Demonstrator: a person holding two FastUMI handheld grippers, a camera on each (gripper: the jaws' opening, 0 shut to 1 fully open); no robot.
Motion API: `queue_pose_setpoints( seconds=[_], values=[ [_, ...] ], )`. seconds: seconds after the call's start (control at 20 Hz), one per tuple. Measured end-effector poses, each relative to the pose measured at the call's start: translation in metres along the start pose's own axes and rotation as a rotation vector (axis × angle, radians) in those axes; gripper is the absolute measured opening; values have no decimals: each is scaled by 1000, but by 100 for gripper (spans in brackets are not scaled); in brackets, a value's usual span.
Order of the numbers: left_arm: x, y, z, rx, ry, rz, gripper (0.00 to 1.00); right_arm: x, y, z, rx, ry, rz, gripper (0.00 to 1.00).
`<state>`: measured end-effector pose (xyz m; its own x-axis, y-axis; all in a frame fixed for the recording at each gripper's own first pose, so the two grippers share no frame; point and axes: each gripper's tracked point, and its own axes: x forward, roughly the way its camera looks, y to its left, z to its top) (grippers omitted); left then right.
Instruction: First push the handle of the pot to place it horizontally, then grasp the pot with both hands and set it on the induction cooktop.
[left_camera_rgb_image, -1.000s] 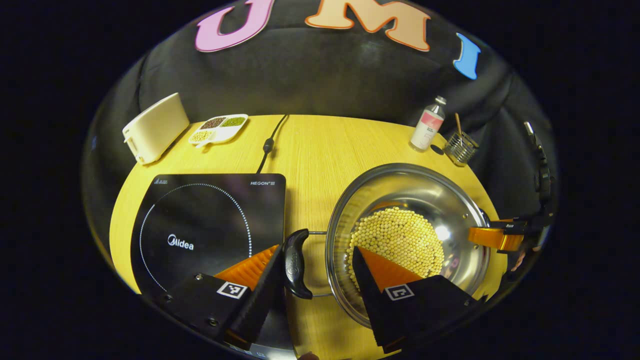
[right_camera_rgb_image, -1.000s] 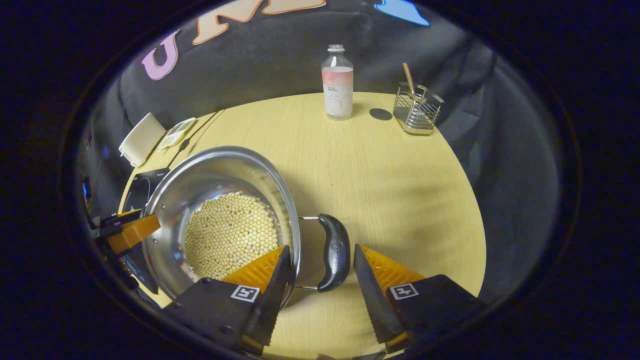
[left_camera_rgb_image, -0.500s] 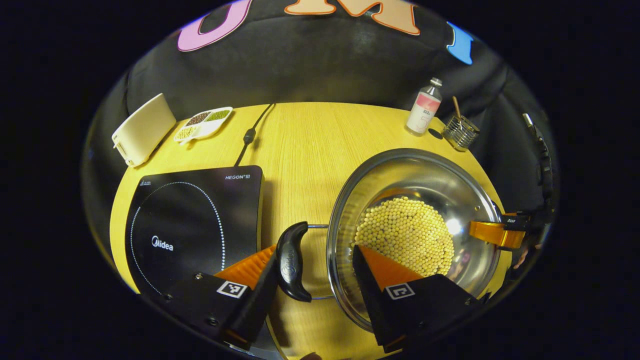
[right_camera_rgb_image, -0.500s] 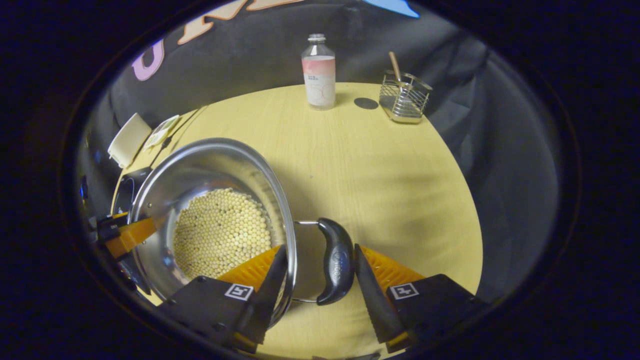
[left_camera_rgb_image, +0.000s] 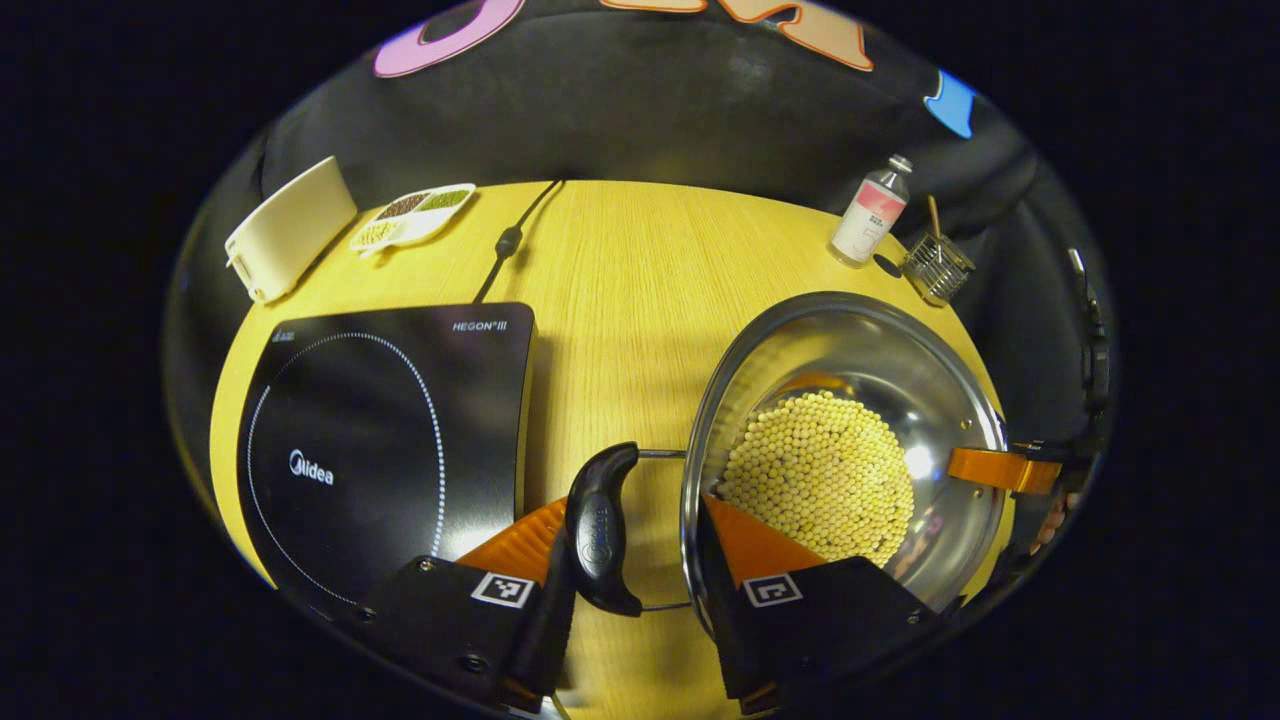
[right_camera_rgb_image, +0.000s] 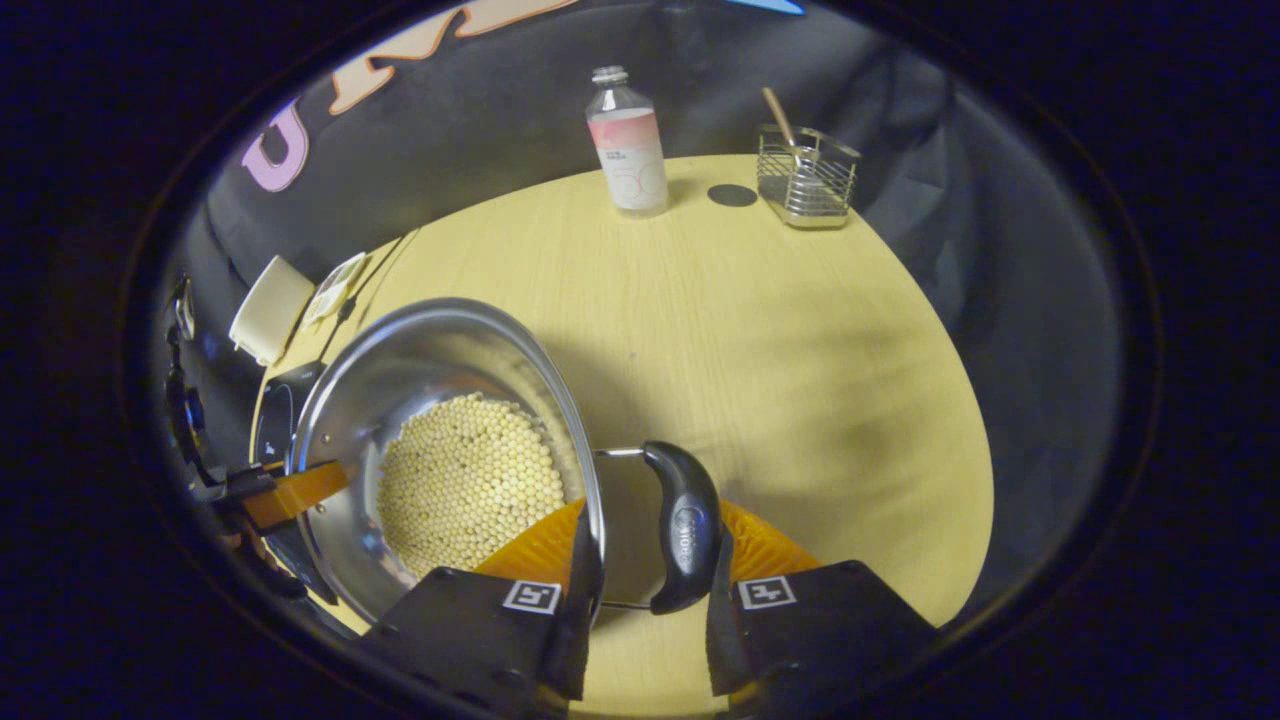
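The steel pot (left_camera_rgb_image: 850, 450), holding a layer of pale yellow beans (left_camera_rgb_image: 820, 485), sits on the wooden worktop (left_camera_rgb_image: 620, 270) just right of the black induction cooktop (left_camera_rgb_image: 385, 440). In the left gripper view, the left claw (left_camera_rgb_image: 635, 560) straddles the pot's near black handle (left_camera_rgb_image: 598, 525) and rim; one finger touches the handle, but a firm clench cannot be told. In the right gripper view, the right claw (right_camera_rgb_image: 650, 580) likewise brackets the opposite handle (right_camera_rgb_image: 685, 525); its grip cannot be told either. A bottle (right_camera_rgb_image: 628, 140) and wire holder (right_camera_rgb_image: 808, 175) stand at the far edge.
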<state>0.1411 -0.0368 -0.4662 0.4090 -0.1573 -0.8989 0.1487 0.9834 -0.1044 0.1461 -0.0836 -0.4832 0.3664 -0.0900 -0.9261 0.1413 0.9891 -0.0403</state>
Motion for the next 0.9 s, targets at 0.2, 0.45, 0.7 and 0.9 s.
queue_pose_setpoints(
  seconds=[0.2, 0.45, 0.7, 0.9],
  values=[
    [-17, -1, 9, 6, -34, 4, 63, -5, -3, 4, 24, -14, 13, 43],
    [-46, 10, 28, 32, -93, 21, 60, -2, -5, 0, 45, -56, 51, 49],
    [-76, 37, 29, 22, -136, 44, 60, 6, -1, -1, 23, -88, 81, 49],
    [-94, 67, 25, 8, -149, 33, 60, 1, -3, 4, 8, -106, 65, 49]
  ],
)
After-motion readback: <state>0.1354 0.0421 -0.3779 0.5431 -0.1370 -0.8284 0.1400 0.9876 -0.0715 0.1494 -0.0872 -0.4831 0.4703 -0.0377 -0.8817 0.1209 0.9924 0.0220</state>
